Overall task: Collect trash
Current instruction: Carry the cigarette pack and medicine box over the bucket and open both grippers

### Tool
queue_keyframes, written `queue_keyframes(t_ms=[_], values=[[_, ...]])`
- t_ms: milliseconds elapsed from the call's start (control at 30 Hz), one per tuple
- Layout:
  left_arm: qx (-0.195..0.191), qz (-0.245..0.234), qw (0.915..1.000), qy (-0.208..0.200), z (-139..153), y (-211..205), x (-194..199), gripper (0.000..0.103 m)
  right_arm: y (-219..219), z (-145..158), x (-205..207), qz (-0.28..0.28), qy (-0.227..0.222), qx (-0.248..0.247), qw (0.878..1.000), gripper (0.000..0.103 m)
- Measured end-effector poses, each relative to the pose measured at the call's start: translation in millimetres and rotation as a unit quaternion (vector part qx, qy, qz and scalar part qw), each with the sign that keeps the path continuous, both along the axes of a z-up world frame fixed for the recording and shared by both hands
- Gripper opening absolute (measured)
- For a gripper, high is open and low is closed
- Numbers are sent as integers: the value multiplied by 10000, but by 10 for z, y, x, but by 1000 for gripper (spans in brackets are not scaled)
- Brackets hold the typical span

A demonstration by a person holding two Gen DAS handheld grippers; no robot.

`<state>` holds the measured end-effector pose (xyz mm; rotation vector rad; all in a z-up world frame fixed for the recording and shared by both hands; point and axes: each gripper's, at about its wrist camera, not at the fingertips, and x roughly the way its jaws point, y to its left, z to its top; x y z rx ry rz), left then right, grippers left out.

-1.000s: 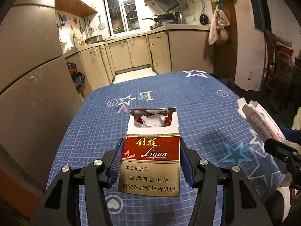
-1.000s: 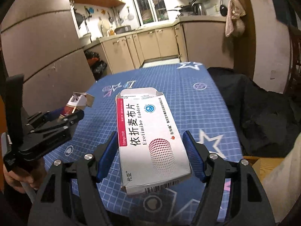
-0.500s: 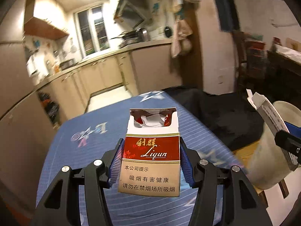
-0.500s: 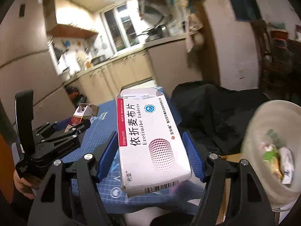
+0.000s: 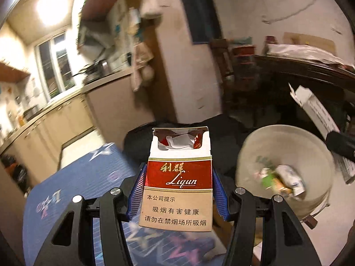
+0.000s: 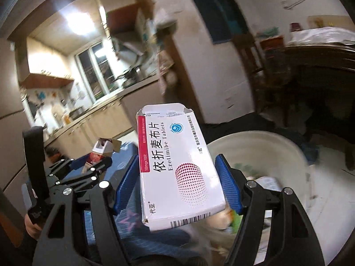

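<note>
- Left gripper (image 5: 177,190): blue pads (image 5: 137,192) pressed vs both long sides of cigarette pack (image 5: 177,186), pinching it upright, torn top facing fwd. Side grip leaves front face readable & open end clear, prob. so pack drops straight once jaws part.
- Pack txt: "Liqun" in script + gold Chinese chars on red band; tan lower panel w/ Chinese health warning. Crumpled foil/paper visible in open top.
- Right gripper (image 6: 177,184): pads (image 6: 226,186) clamped on edges of tablet box (image 6: 177,166), box tilted, open flap at 12 o'clock. Held flat-face-up, narrow width fitting between pads.
- Box txt: "Ezetimibe Tablets", "10mg×10片", Chinese name on face, red strip on left edge, red dot-circle logo, barcode at near end.
- Trash bin (image 5: 319,204): pale round tub at 3 o'clock of left gripper, at 4 o'clock under right box (image 6: 255,137); wrappers/cartons already inside, blurred.
- Both items airborne, near bin rim, not yet over centre by look of it; judgement: carry phase, release next.
- Blue star-print table (image 5: 73,190) at 8 o'clock, "LOVE"-type lettering partly legible.
</note>
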<state>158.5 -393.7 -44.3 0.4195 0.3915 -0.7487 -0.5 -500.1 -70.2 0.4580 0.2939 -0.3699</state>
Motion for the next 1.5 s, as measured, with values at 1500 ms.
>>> queue_keyframes(t_ms=[1500], values=[[-261,-1882,9777,895,-440,-1446,-87,61,-1094,-256,-119,-908,607,-108,9940,71]])
